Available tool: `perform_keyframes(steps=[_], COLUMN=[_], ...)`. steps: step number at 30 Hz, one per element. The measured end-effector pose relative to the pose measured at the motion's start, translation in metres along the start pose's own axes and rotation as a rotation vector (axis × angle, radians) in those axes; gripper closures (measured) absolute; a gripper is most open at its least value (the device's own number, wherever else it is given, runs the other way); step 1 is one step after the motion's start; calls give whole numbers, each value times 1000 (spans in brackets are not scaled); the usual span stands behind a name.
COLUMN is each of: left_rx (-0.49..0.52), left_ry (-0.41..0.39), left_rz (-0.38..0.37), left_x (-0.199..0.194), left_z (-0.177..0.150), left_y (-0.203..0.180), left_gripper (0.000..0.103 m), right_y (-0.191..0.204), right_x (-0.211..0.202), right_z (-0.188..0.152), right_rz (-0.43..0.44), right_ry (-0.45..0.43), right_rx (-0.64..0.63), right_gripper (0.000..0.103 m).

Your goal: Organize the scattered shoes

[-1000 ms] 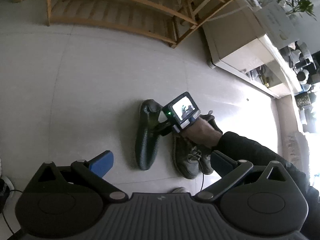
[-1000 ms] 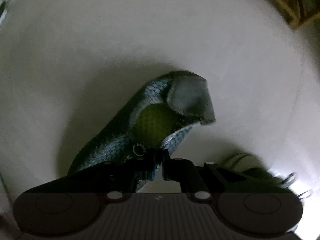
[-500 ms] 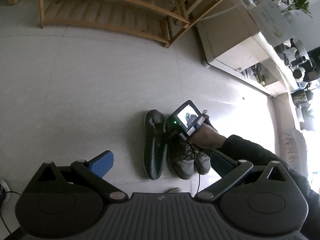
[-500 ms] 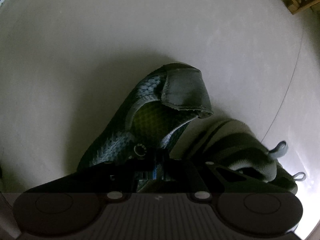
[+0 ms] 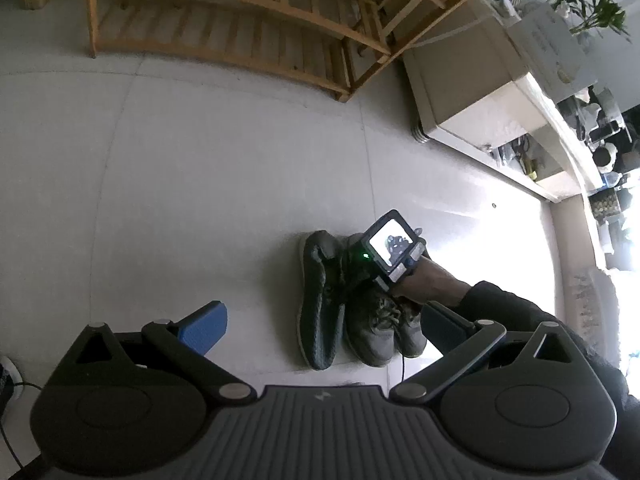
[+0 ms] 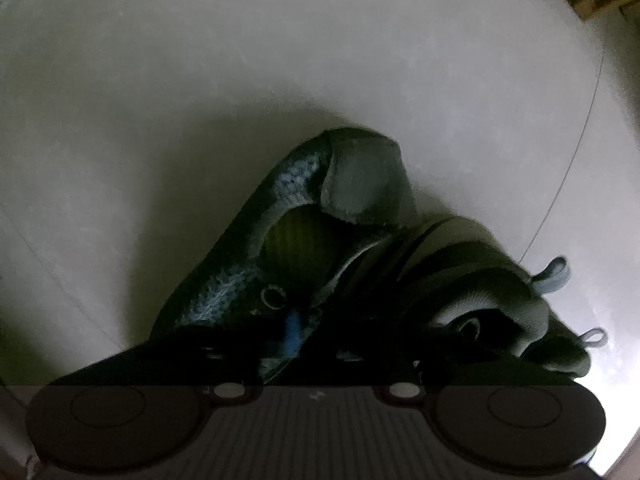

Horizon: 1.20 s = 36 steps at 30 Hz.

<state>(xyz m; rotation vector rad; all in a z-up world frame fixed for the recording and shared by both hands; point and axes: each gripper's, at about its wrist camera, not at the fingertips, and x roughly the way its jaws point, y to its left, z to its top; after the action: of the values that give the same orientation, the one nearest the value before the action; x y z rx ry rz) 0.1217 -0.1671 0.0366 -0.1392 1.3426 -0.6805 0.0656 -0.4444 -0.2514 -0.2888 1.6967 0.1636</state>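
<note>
From the left wrist we look down on a pale tiled floor (image 5: 200, 184). Three dark shoes lie side by side near the middle. The knit shoe (image 5: 320, 312) is on the left, long and slim, dark grey-green with a paler sole edge. Touching its right side is a laced shoe (image 5: 370, 332), and a third shoe (image 5: 412, 336) lies pressed against that one. The right gripper (image 5: 352, 276) hangs straight down over their upper ends, its lit screen facing us, held by a hand (image 5: 432, 284) in a dark sleeve. It covers the knit shoe's collar and most of the third shoe, so we cannot see its fingertips here. Our left gripper (image 5: 320, 320) stands wide apart with nothing between its blue pads (image 5: 202, 326). A wooden rack (image 5: 240, 20) stands beyond, cut off at the top edge.

From the right wrist the picture is dark and close. The knit shoe (image 6: 248, 264) shows a blue-grey weave, a yellow-green lining and a grey heel tab. The laced shoe (image 6: 480, 280) lies against its right side, with pale loops at its edge. The right gripper (image 6: 316, 344) is opening; one blue pad shows at the collar, but the rest is lost in shadow, and we see no pad pressing the shoe.
</note>
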Motion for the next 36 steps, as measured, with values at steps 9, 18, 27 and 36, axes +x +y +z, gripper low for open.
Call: perform_keyframes(steps=[9,18,27,36], left_rx=[18,19,29,-54], left_ry=[-127,-252,-193,-71], left_rz=[93,243,395,407], left_x=[-18,-63,-107,-28], left_z=[8,13,19,1], left_y=[30,139,257,378], left_gripper=[0,0,0,0], right_y=[24,82,112,103], right_x=[-77,-215,-275,-271], right_z=[-1,-43,-46,-18], right_rz=[-99,-191,-102,-44], right_ry=[-103,-389,-652,-698], right_rx=[-76,-185,-168,-37], right_gripper=[4,0,0,0])
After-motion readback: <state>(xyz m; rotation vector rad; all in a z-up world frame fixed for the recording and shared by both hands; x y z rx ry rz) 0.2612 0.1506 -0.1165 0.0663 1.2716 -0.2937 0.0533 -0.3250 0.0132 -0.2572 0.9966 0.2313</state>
